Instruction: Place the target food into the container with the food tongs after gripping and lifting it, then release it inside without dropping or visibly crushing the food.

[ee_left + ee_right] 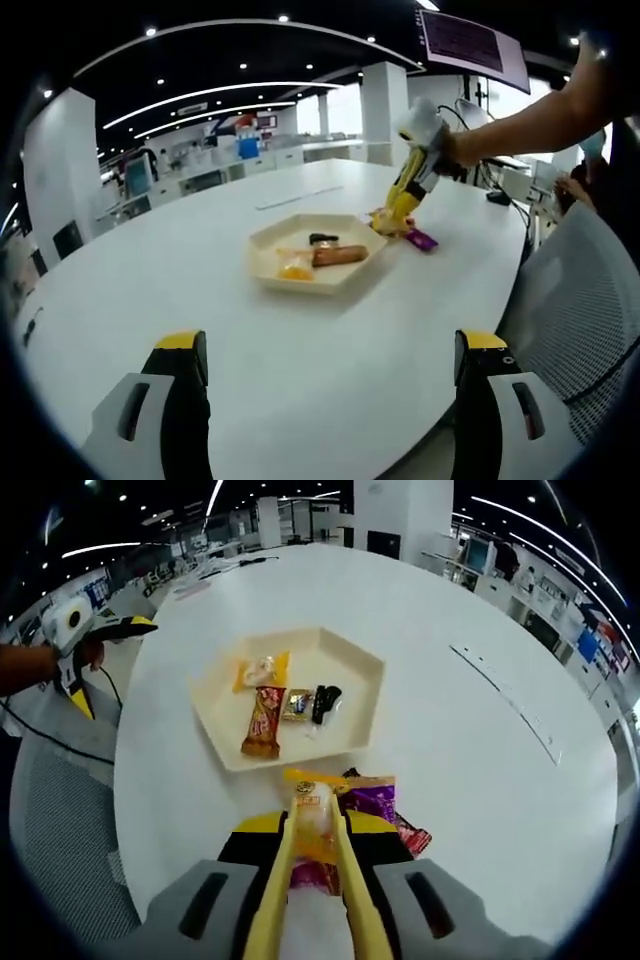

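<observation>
Left gripper view:
- Left gripper [325,385] hung over the near edge of the round white table [200,260]; its two black, yellow-tipped jaws stood wide apart with nothing between them.
- Cream hexagonal tray [268,272] sat mid-table. Inside: a brown wrapped bar [339,255], an orange-yellow packet [295,266] beside it, and a small dark packet [322,238] behind.
- Right gripper [405,195], held by a person's bare forearm, came in from the right. Its yellow tongs [402,198] pointed down at a yellow-wrapped snack [388,222] just beside the tray's far right corner, outside it.
- Purple packet [421,239] lay on the table next to that snack.

Right gripper view:
- Right gripper [318,850] carried the long yellow food tongs [272,900]; the arms were drawn close together, pinching the yellow-wrapped snack [312,802] at the tips.
- The snack was on the near side of the tray, over the table, not in the container. Can't tell if it was lifted clear or touching the surface.
- Purple packet [370,800] and a red-dark wrapper [412,837] lay just right of the snack.
- Tray [360,665] held the brown bar [263,723], the yellow packet [260,670], a small gold-and-dark sweet [296,705], and a black packet [325,702].
- Left gripper [95,645] was at the far left edge, held in a hand.
</observation>
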Motion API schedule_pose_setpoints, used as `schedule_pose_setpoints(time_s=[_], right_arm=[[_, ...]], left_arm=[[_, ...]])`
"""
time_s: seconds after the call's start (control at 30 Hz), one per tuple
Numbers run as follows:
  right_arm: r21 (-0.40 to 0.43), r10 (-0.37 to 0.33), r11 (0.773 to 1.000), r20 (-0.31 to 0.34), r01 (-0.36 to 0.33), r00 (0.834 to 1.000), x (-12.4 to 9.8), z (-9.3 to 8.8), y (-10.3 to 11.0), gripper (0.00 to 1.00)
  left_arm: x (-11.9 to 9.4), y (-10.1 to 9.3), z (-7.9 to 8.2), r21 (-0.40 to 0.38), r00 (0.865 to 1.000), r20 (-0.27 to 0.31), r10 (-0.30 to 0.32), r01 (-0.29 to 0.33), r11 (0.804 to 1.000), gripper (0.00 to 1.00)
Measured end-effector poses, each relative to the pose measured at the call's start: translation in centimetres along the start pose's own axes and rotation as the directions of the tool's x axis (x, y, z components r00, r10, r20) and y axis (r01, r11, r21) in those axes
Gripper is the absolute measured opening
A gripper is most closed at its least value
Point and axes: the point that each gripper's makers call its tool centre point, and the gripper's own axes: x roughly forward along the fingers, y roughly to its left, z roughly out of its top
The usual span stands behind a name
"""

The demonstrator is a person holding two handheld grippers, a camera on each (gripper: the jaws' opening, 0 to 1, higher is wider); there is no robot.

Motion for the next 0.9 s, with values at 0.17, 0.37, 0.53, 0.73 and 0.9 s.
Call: schedule_pose_setpoints(time_s=[0.17,0.37,0.53,0.73,0.9], right_arm=[[-0.02,0.002,1.0,0.017,-0.002,1.0,-0.7,1.1,0.0,0.2],[-0.029,-0.006,1.0,0.037,0.007,0.999,-1.7,2.6,-0.5,0.21],[-0.02,-0.003,1.0,0.026,0.004,1.0,-1.9,2.8,-0.6,0.21],[-0.021,-0.014,1.0,0.031,0.014,0.999,-2.5,3.4,-0.9,0.21],[-0.019,-0.019,1.0,0.033,0.02,0.999,-2.6,3.6,-1.3,0.21]], left_arm=[[0.0,0.1,0.0,0.002,1.0,0.002,0.004,-0.004,1.0,1.0],[0.0,-0.1,0.1,0.006,1.0,0.004,0.001,-0.001,1.0,1.0],[-0.1,-0.1,0.2,0.006,1.0,0.008,-0.001,0.001,1.0,1.0],[-0.1,-0.1,0.2,0.005,1.0,0.01,-0.004,0.004,1.0,1.0],[0.0,-0.3,0.3,0.004,1.0,0.011,-0.011,0.011,1.0,1.0]])
